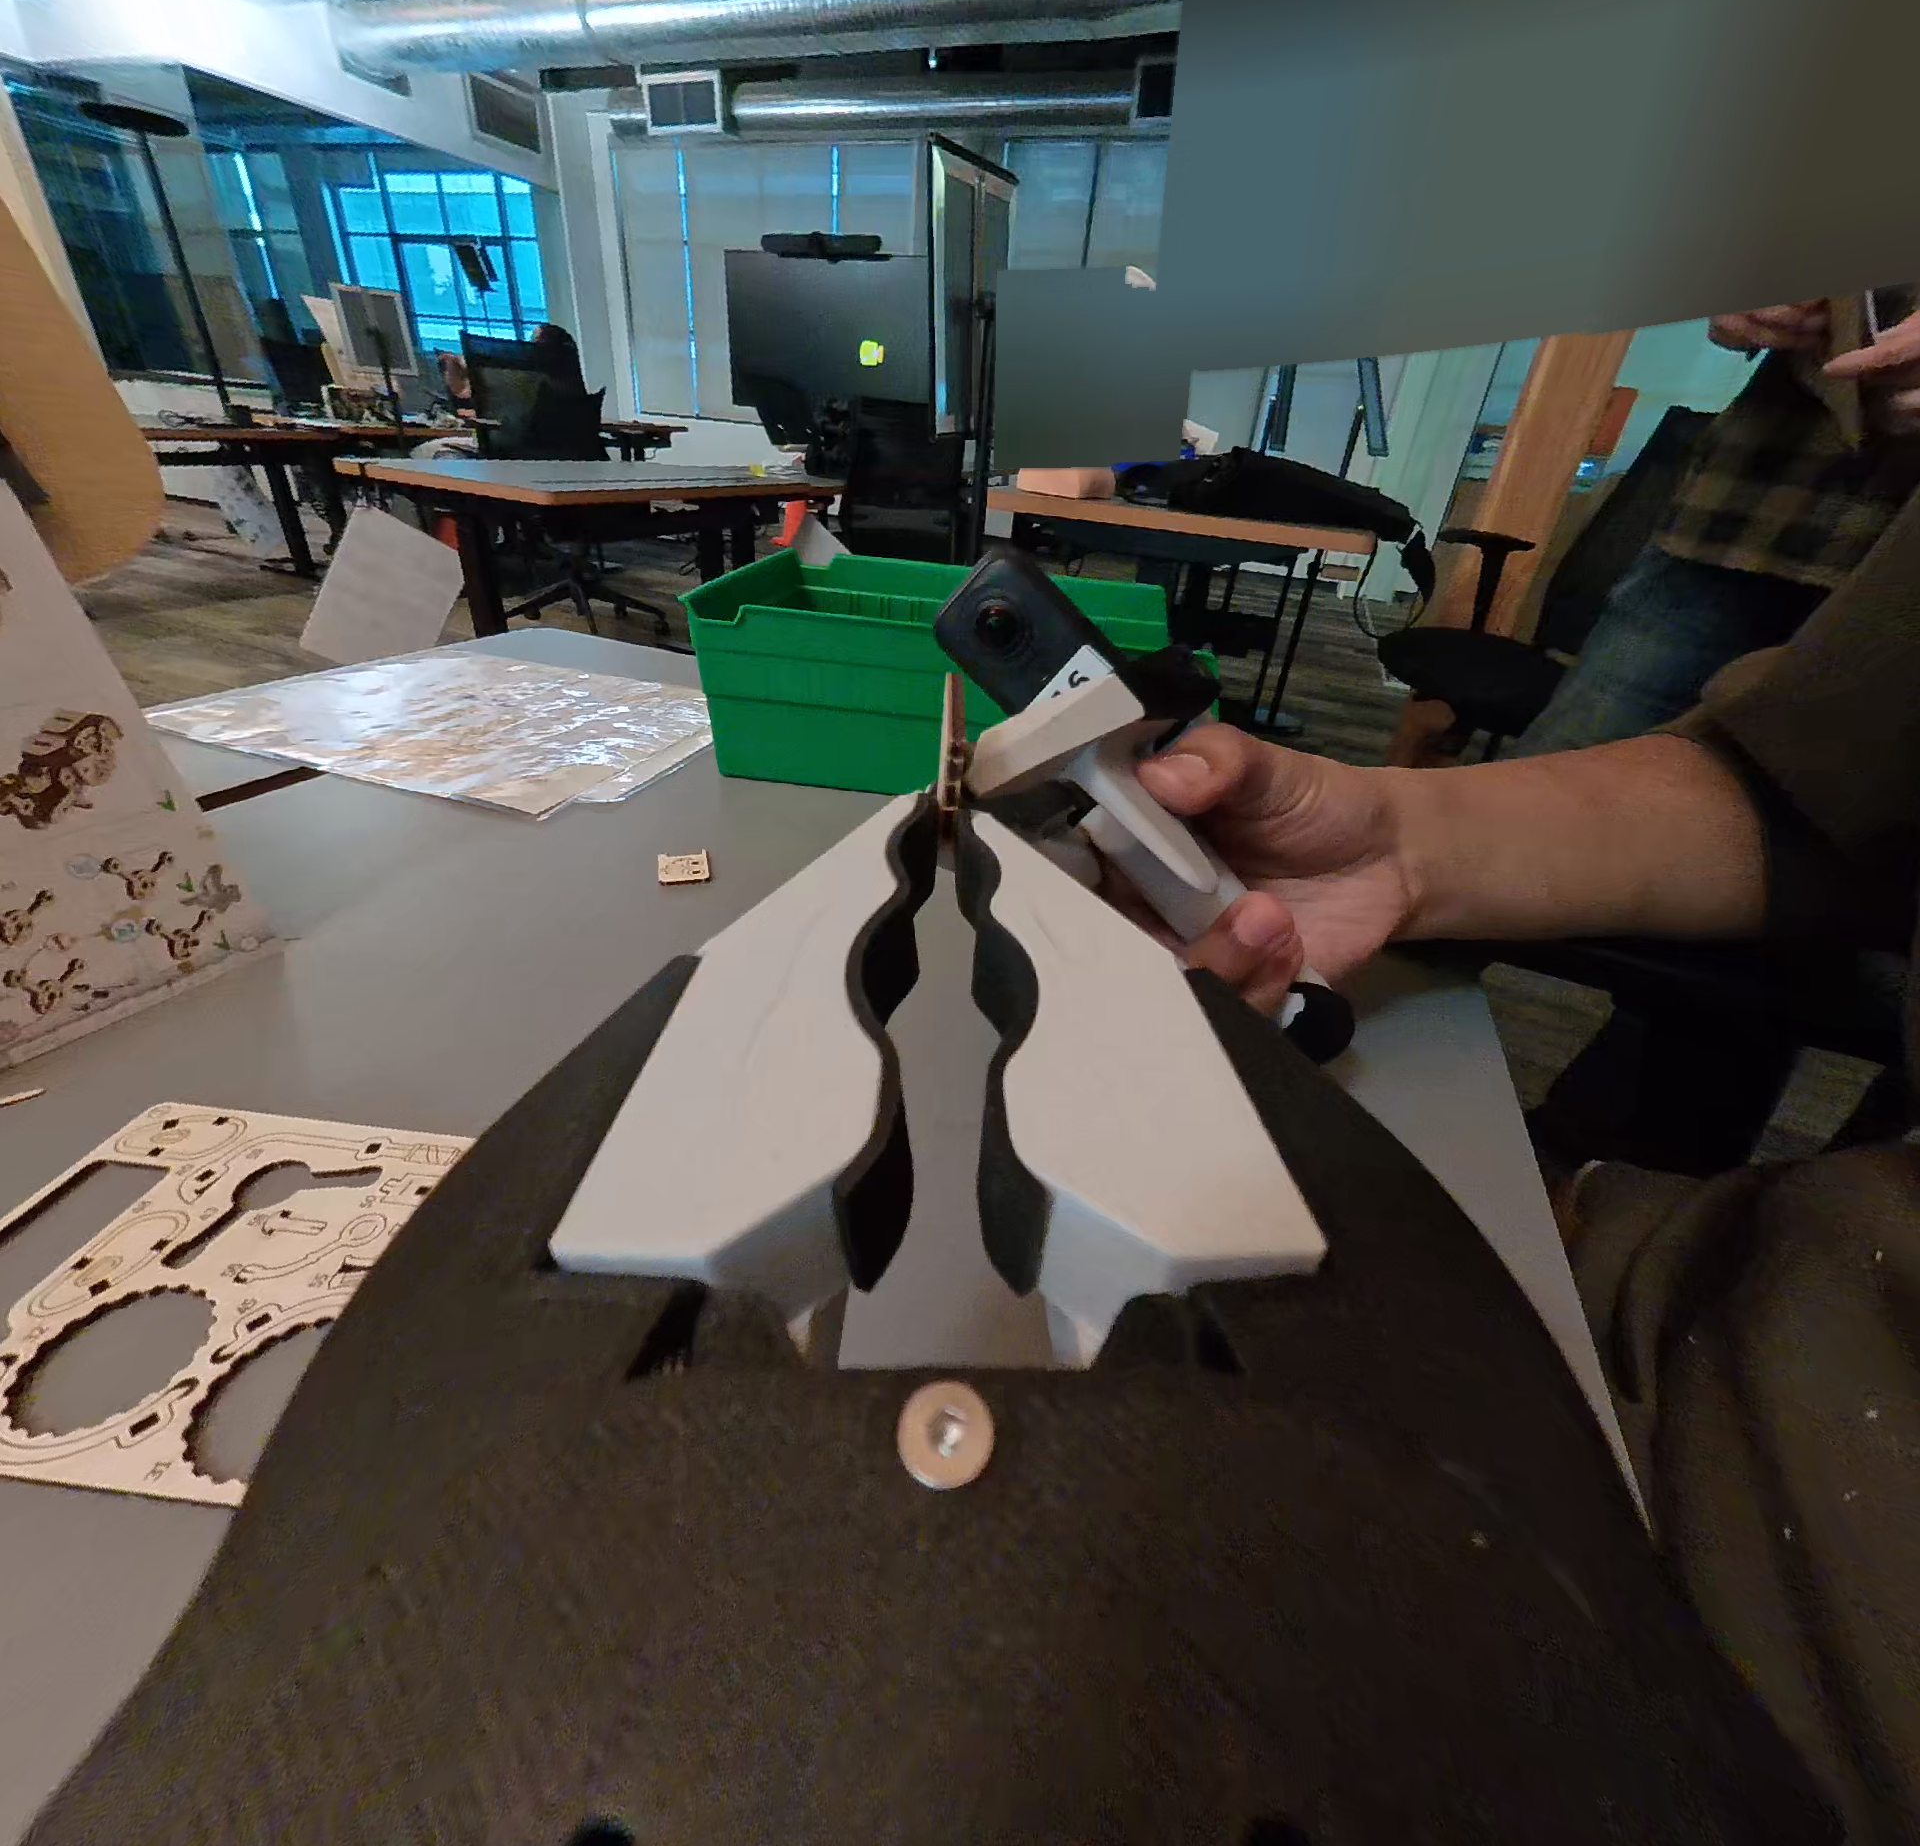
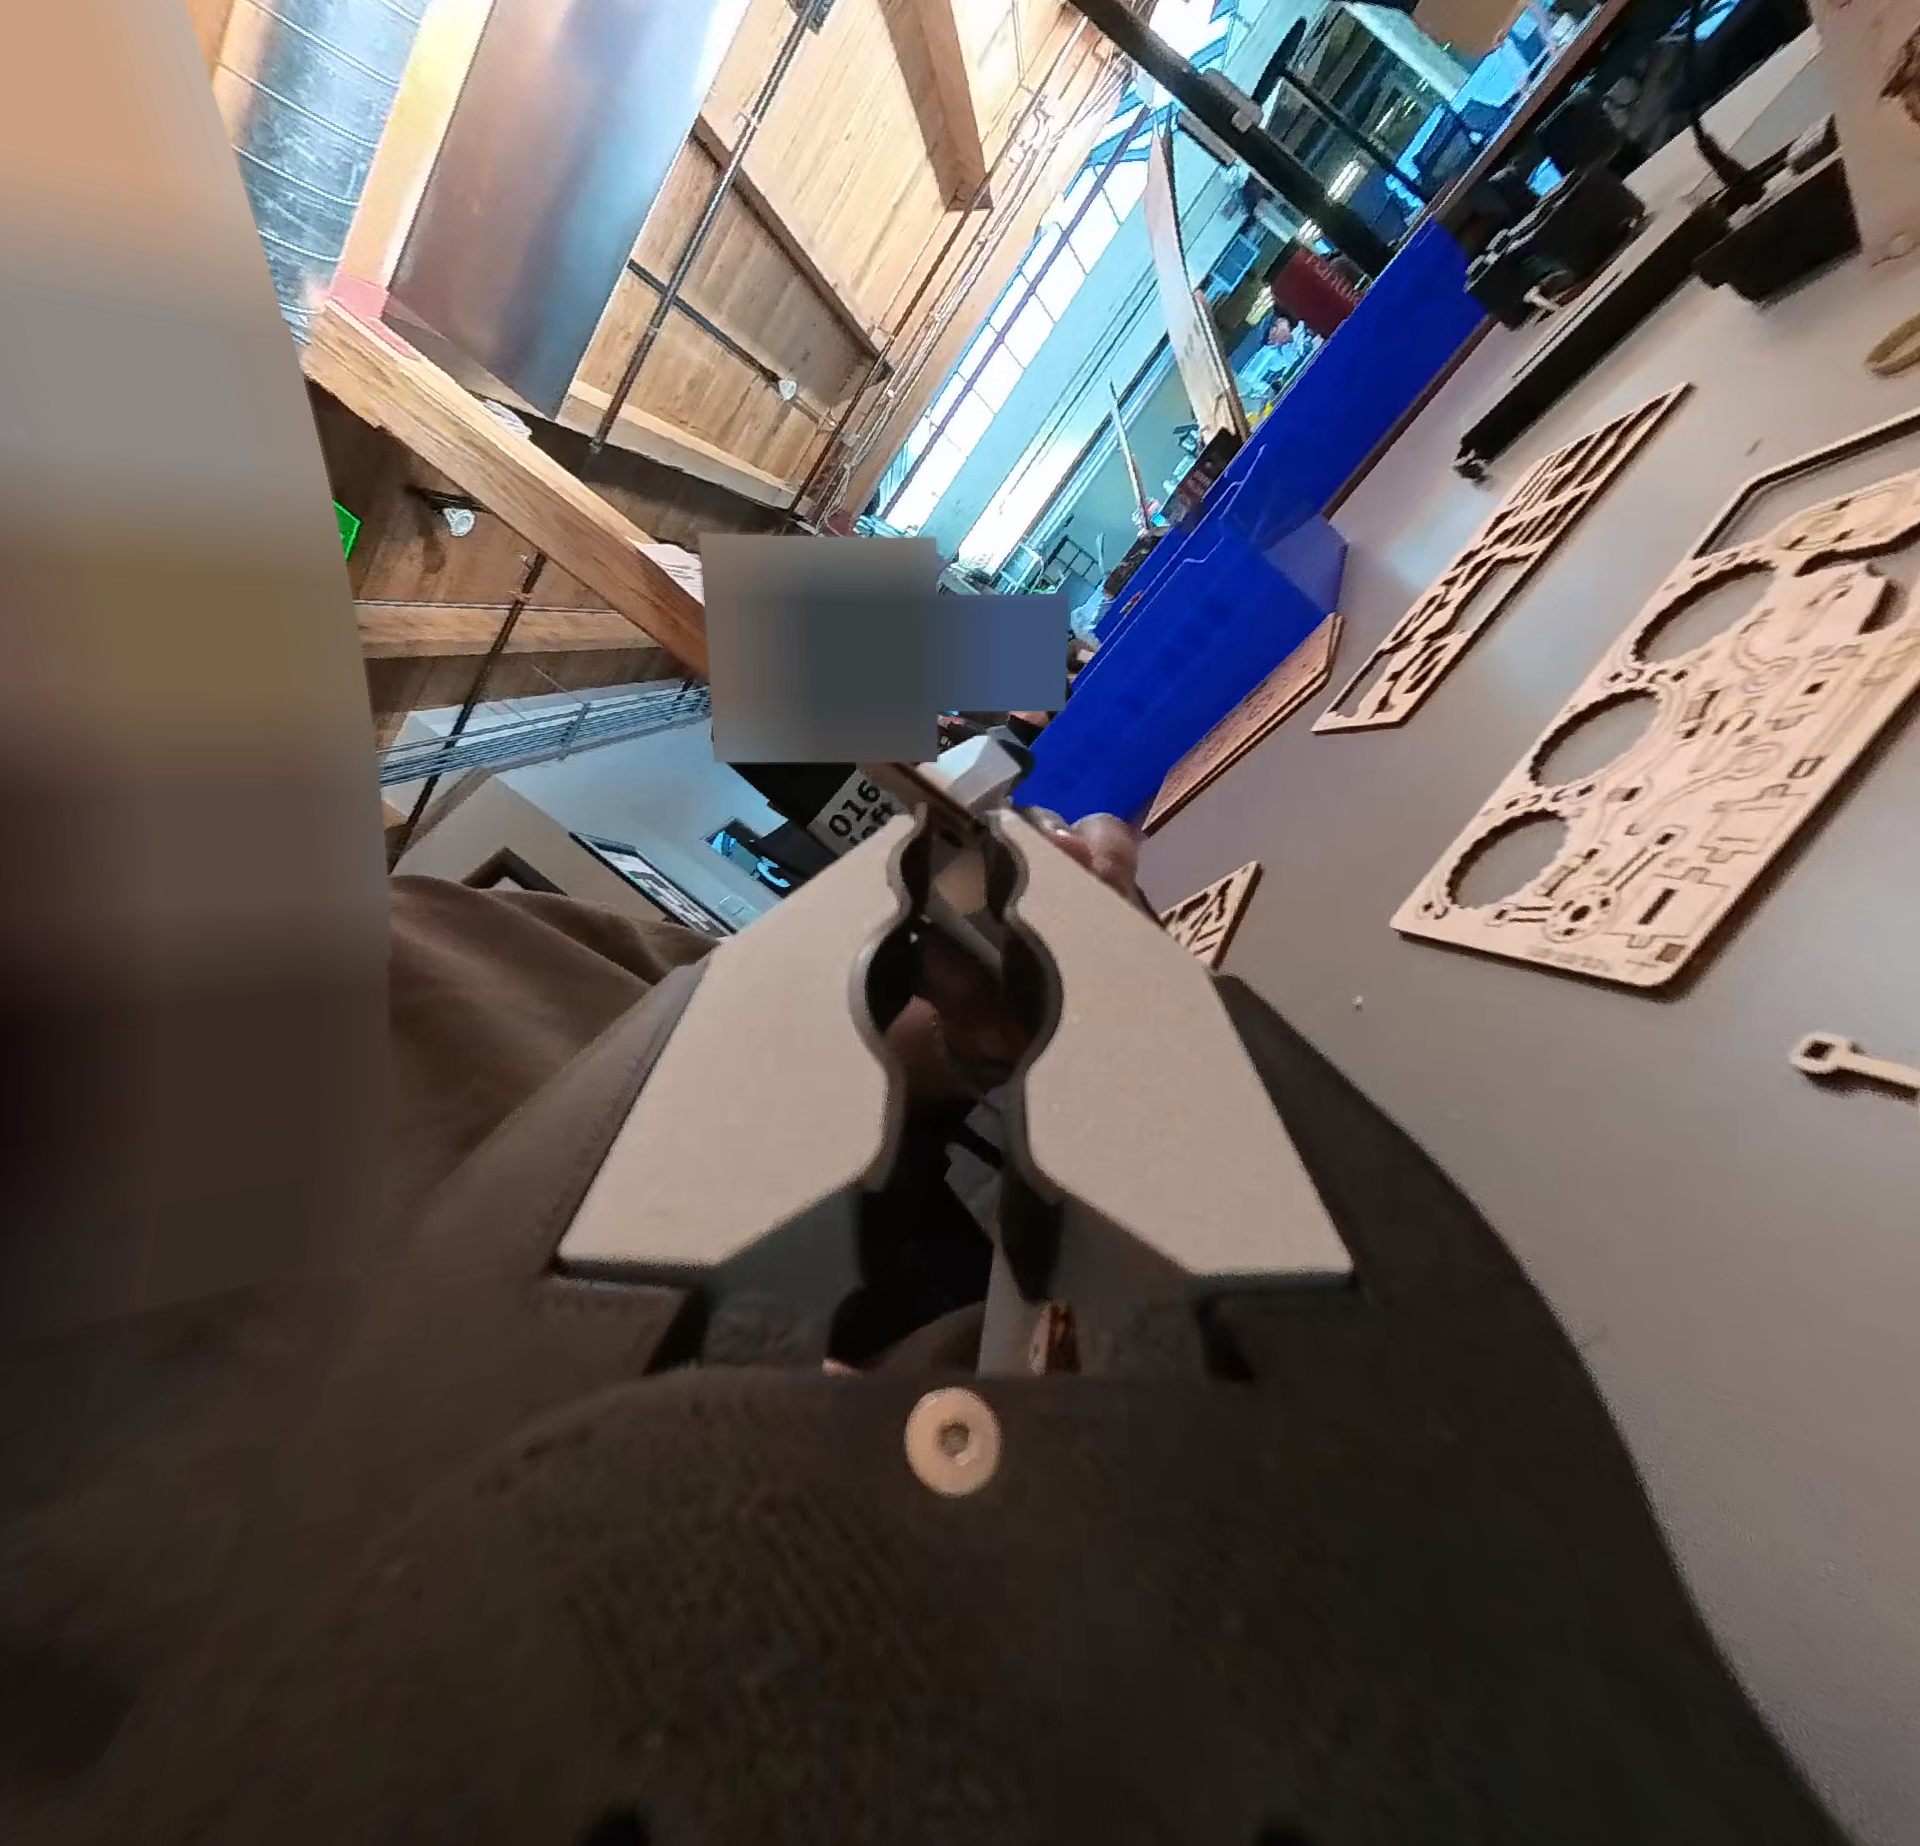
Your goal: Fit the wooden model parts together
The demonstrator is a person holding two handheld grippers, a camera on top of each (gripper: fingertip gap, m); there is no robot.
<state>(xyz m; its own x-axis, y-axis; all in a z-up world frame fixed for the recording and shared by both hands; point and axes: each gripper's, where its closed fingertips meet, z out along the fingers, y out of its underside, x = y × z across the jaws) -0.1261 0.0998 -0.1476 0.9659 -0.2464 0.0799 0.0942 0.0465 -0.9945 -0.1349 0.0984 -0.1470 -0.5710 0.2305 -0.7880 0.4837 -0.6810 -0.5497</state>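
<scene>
At the centre of the left wrist view, the left gripper [image 1: 948, 809] has its fingers closed on a thin wooden piece [image 1: 951, 747] standing upright above the grey worktop [image 1: 499, 923]. The right gripper [image 1: 982, 773] meets that piece from the right, held by a hand [image 1: 1262, 851]. In the right wrist view its fingers [image 2: 862, 892] pinch the same piece [image 2: 940, 794]. A green bin [image 1: 831, 695] sits behind, a small wooden part [image 1: 685, 867] lies left, and a punched wooden sheet [image 1: 156, 1266] fills the lower left, with open worktop between.

— How's the light past my claw?
— Bright daylight from windows [image 1: 436, 238] ahead; glare on the plastic sheet [image 1: 436, 721].
— Edges?
— Bent, soft, perhaps motion-blurred beside my right claw.
</scene>
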